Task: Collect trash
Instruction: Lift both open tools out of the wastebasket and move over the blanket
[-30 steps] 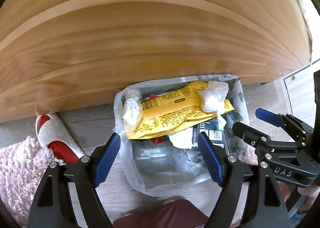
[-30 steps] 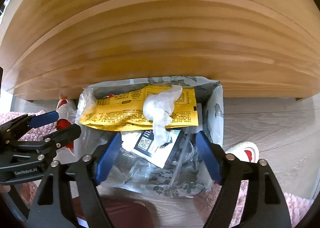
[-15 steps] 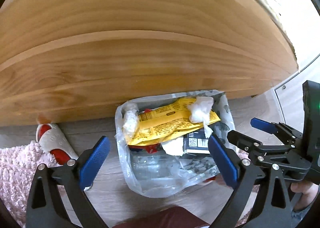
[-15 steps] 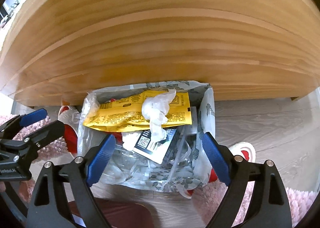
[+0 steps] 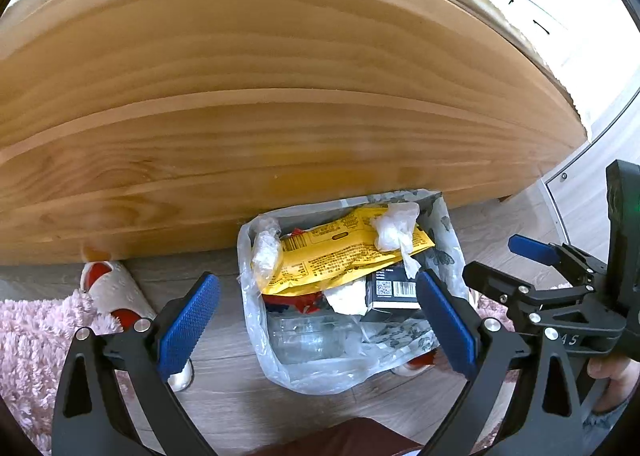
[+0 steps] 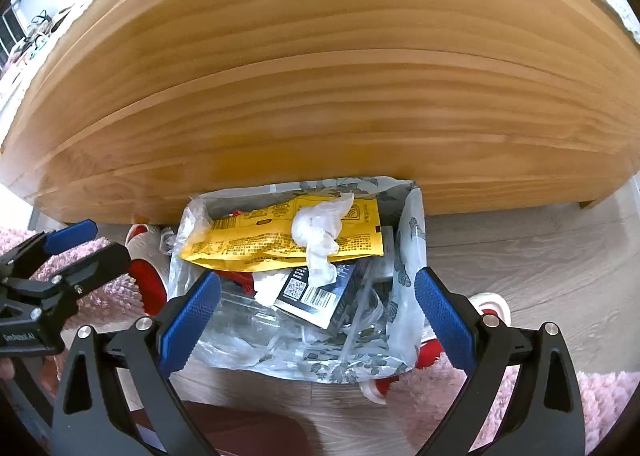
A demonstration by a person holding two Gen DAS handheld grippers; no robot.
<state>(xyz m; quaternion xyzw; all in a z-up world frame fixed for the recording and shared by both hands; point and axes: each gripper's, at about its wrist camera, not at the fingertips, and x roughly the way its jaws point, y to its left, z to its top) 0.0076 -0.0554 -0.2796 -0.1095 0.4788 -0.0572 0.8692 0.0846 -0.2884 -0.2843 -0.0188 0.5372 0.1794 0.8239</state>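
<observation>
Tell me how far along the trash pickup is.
Done: yellow wrapper, crumpled tissue and black box lie in the trash bag. In hand: nothing; left gripper and right gripper have just opened, empty. Left: no loose trash visible on the floor.

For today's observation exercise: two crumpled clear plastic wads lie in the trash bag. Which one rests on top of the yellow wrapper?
The larger wad, lying across the yellow wrapper; the smaller wad sits at the bag's edge.

Right gripper (image 6: 318,316) spread wide above a full trash bag (image 6: 412,240)

Nothing sits between its blue fingers (image 6: 192,320). In the bag on the wood floor (image 6: 520,252), under the table (image 6: 320,95) edge, a crumpled tissue (image 6: 320,232) lies on a yellow wrapper (image 6: 256,244); a black box (image 6: 316,294) is below.
</observation>
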